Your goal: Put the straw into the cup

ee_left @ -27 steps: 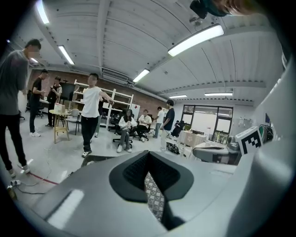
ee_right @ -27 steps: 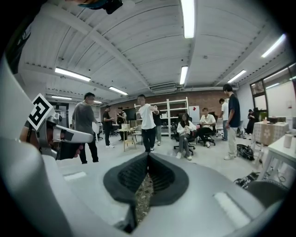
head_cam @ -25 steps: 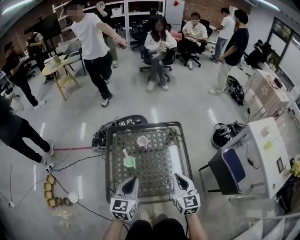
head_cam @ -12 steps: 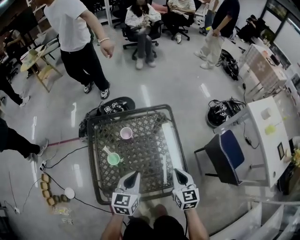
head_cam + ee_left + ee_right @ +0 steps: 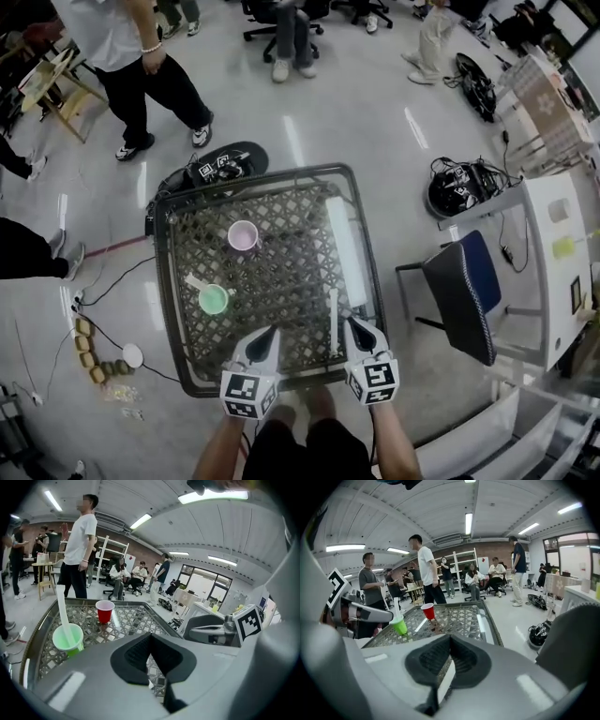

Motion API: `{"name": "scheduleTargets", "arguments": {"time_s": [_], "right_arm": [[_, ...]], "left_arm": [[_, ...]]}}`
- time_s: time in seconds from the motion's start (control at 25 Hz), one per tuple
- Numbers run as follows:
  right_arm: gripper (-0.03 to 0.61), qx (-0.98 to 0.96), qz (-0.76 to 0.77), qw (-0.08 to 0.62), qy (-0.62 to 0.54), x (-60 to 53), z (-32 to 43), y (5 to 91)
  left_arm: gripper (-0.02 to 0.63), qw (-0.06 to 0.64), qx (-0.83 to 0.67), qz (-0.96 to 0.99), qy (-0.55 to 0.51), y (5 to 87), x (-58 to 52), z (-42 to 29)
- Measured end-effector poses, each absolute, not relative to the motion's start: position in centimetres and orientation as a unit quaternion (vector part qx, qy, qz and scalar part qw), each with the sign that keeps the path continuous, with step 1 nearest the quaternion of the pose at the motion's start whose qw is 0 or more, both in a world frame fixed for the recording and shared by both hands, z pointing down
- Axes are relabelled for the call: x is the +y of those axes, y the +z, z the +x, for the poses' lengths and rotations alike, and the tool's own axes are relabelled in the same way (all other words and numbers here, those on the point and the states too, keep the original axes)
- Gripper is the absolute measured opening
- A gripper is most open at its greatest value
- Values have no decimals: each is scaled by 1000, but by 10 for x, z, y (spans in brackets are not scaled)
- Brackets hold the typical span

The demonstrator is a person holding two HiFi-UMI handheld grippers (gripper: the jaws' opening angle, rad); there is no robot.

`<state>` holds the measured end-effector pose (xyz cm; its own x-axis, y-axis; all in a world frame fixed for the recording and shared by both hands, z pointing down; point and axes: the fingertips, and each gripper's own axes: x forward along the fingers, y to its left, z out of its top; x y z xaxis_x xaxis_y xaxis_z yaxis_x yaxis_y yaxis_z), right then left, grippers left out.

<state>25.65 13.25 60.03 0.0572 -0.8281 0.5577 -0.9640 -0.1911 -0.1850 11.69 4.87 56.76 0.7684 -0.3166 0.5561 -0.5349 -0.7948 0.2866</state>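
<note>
A green cup with a white straw standing in it sits at the left of the mesh table. A red cup stands farther back. A second white straw lies flat near the front edge, just left of my right gripper. That gripper is shut and holds nothing; the straw shows through the gap below its jaws. My left gripper hovers over the front edge, shut and empty, with the green cup ahead to its left.
A blue chair and a white desk stand right of the table. Cables and a black device lie on the floor behind it. Several people stand or sit farther back. Small objects lie on the floor at left.
Both grippers have come down toward the table's front edge and tipped downward. The view has swung down with them, and the lying straw beside the right gripper now shows.
</note>
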Motion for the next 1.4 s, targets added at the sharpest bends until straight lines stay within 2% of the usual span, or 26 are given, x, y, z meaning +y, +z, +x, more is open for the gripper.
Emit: {"name": "scheduleTargets", "arguments": {"time_s": [0.48,0.84,1.4], "right_arm": [[5,-614,710,123,323,120,262,658],[146,-598,686,130,393,101,264,686],[145,-580,654,193,445,92,266,720]], "left_arm": [[6,235,-222,907,272,619,45,123],[6,238,-216,905,278,619,44,126],[6,257,-231,894,286,629,30,125]]}}
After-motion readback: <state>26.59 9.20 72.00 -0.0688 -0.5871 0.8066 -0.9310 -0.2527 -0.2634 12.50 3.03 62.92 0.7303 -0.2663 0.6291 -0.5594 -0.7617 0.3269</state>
